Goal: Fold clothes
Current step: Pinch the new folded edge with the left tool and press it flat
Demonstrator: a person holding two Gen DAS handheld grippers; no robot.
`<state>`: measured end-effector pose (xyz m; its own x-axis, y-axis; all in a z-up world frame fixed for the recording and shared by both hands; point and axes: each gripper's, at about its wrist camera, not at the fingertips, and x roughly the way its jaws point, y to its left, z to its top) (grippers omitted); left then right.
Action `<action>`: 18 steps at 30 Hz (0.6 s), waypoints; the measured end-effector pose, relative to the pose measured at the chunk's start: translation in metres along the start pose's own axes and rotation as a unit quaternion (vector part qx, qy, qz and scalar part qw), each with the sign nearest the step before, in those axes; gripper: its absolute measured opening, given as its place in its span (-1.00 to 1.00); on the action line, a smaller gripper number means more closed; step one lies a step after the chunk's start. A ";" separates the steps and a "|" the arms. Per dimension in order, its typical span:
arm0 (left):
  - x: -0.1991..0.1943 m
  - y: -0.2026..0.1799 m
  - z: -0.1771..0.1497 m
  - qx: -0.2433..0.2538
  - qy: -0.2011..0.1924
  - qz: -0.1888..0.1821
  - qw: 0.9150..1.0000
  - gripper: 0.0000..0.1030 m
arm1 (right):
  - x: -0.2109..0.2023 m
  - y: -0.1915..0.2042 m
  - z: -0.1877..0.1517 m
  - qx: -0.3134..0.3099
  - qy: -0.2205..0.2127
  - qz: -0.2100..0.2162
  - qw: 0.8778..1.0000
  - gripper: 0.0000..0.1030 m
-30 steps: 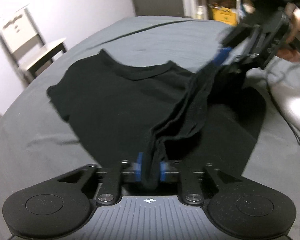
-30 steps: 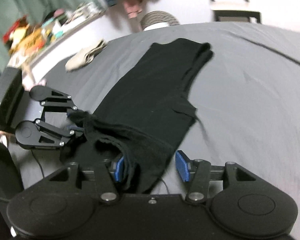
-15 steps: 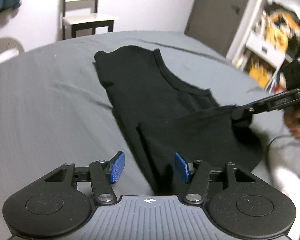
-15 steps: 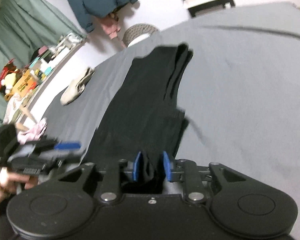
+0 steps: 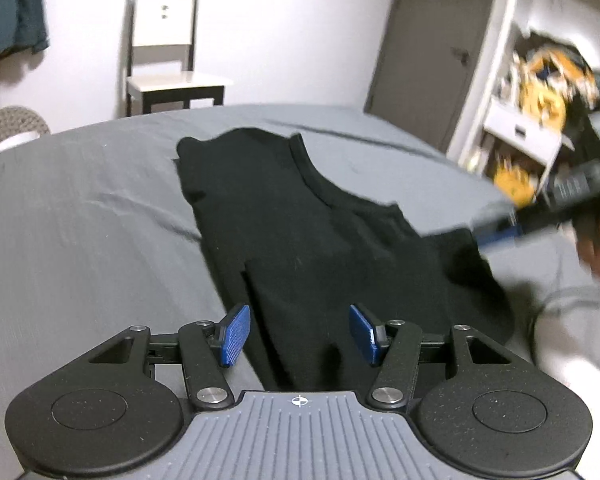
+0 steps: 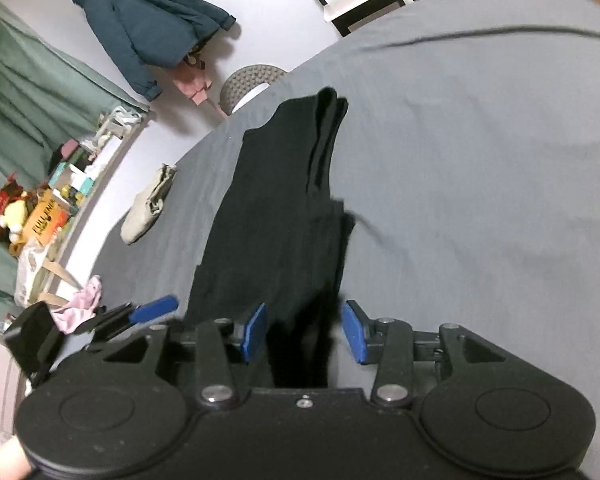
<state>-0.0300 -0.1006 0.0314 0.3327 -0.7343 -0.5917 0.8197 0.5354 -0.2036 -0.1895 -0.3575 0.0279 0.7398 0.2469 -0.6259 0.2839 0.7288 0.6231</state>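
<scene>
A black sleeveless top [image 5: 300,216] lies folded lengthwise on the grey bed [image 5: 80,240], running away from me. My left gripper [image 5: 300,334] is open over its near hem, and the cloth lies loose between the blue pads [image 5: 234,334]. In the right wrist view the same top [image 6: 276,200] stretches toward the far edge. My right gripper [image 6: 304,332] is open, with a dark fold of the top between its fingers but not pinched. The right gripper [image 5: 540,216] appears blurred in the left view, held by a hand. The left gripper [image 6: 148,312] shows at lower left of the right view.
A beige cloth [image 6: 148,204] lies on the bed left of the top, and a pink cloth [image 6: 84,304] sits at the edge. A chair [image 5: 168,76] stands beyond the bed, with cluttered shelves [image 5: 540,92] to the right. A blue jacket [image 6: 140,28] hangs on the wall.
The left gripper let go of the bunched cloth first, then the right gripper, shut on the top half a second ago, opened. The top now lies flatter on the bed.
</scene>
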 end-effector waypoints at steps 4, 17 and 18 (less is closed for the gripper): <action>0.004 0.011 0.003 -0.034 -0.013 -0.007 0.999 0.08 | 0.004 0.008 -0.010 -0.027 0.002 -0.009 1.000 -0.19; 0.043 0.031 0.000 -0.111 0.014 -0.025 0.993 -0.73 | 0.012 0.039 -0.016 -0.097 0.009 -0.069 0.993 -0.20; 0.044 0.031 0.000 -0.111 0.014 -0.027 0.993 -0.80 | 0.014 0.038 -0.016 -0.095 0.008 -0.073 0.993 -0.25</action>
<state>0.0101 -0.1160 -0.0010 0.2761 -0.7537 -0.5965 0.7122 0.5771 -0.3996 -0.1783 -0.3158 0.0353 0.6888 0.1388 -0.7115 0.2660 0.8647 0.4261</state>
